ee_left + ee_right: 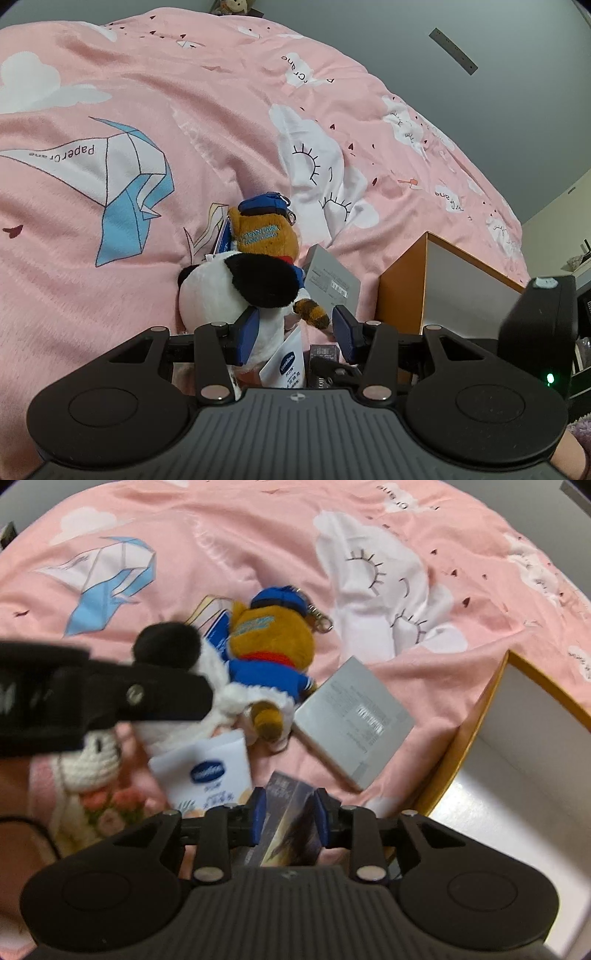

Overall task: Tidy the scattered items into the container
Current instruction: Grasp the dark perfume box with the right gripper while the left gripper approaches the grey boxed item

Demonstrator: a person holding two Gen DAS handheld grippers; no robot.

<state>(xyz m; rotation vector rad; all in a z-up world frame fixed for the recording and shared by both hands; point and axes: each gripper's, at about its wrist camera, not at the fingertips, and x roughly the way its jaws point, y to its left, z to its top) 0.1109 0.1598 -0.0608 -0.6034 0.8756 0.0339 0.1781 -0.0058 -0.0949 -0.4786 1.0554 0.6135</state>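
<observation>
Left to right across the bed, covered in a pink quilt printed with paper cranes and clouds. At the left, a crocheted white doll lies on the quilt, partly hidden by the left tongs. These tongs stand apart around the lower body of a black-and-white plush panda; the left pad lies against the plush, while the right pad sits clear of it, beside a striped tail. Just behind the panda lies a brown plush keychain in a blue cap and blue jacket. In front of the panda rests a white Vaseline tube. Next, the right tongs stand on either side of a small dark box; the view is blurred, so contact probably cannot be settled, and no grip shows. A flat grey box lies label-up just right of the plush keychain. At the right edge of the bed stands the container, an orange-walled box with a white interior, near the grey box and not touching it.
</observation>
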